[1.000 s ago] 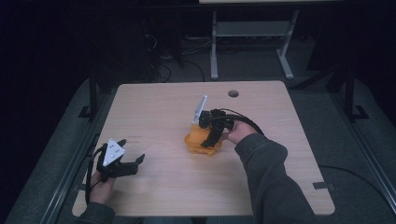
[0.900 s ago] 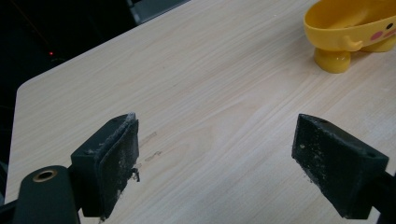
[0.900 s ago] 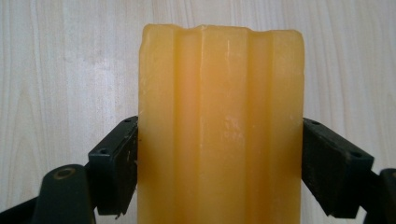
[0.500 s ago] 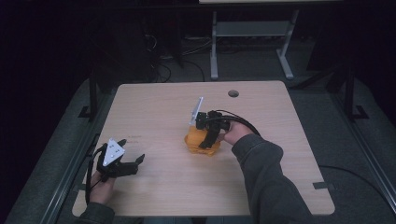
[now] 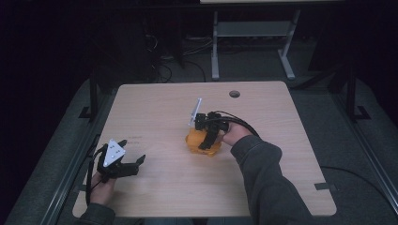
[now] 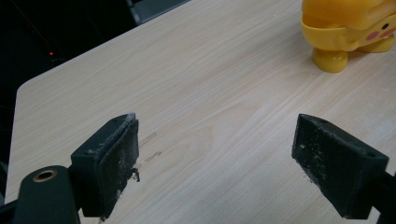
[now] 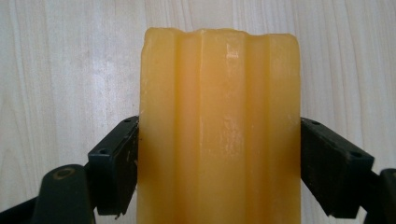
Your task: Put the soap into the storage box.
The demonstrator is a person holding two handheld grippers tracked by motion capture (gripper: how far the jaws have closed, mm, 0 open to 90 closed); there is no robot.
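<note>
A yellow-orange plastic toy [image 5: 192, 139] stands mid-table on the wooden table [image 5: 155, 103]. My right gripper [image 5: 205, 143] reaches down over it from above. In the right gripper view the toy's ribbed yellow body [image 7: 219, 93] sits between both jaws of the right gripper [image 7: 219, 163], which press its sides. My left gripper [image 5: 132, 151] rests near the table's front left corner, open and holding nothing. In the left gripper view the jaws of the left gripper [image 6: 229, 158] stand wide apart over bare wood, with the toy [image 6: 348, 28], showing a pink cheek and round feet, far off at top right.
A round cable hole [image 5: 234, 93] sits near the table's far edge. A grey metal stand [image 5: 253, 33] is on the dark floor behind the table. Bare wood lies between the two grippers and along the right side.
The right hand and gripper have shifted slightly on the yellow toy. The left gripper has not moved.
</note>
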